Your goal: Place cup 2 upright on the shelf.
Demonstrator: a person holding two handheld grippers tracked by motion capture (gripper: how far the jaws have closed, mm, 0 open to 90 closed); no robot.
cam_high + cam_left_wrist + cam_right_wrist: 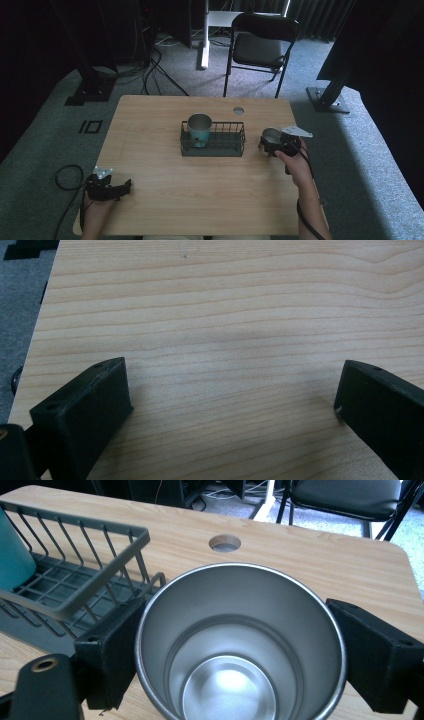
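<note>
Left fingers: the left gripper (232,405) has its two black jaws spread wide, with bare wood grain between them and nothing held.
Right fingers: the right gripper (240,650) has a jaw pressed against each side of the steel cup (240,645), pinching it just below the rim.
Left gripper place: in the high view the left gripper (120,189) sits low over the near left corner of the table (150,165), held in the person's left hand (95,205), its jaws pointing toward the middle of the table.
Right gripper place: the right gripper (267,145) is over the right part of the table, held by the right hand (295,162), with a grey three-cornered plate on top.
Steel cup: upright and open-mouthed, bare metal inside, apparently empty; in the high view the cup (271,135) is just beside the right end of the wire basket (235,142), outside it. Whether it rests on the wood or is lifted, I cannot tell.
Wire basket: dark, oblong, near the middle of the table.
Teal cup: a teal cup (199,131) with a metal rim stands upright in the left end of the basket.
Table hole: a round hole (238,110) lies near the far edge.
Behind the table: a black folding chair (260,47) stands on grey carpet, with cables on the floor to its left.
</note>
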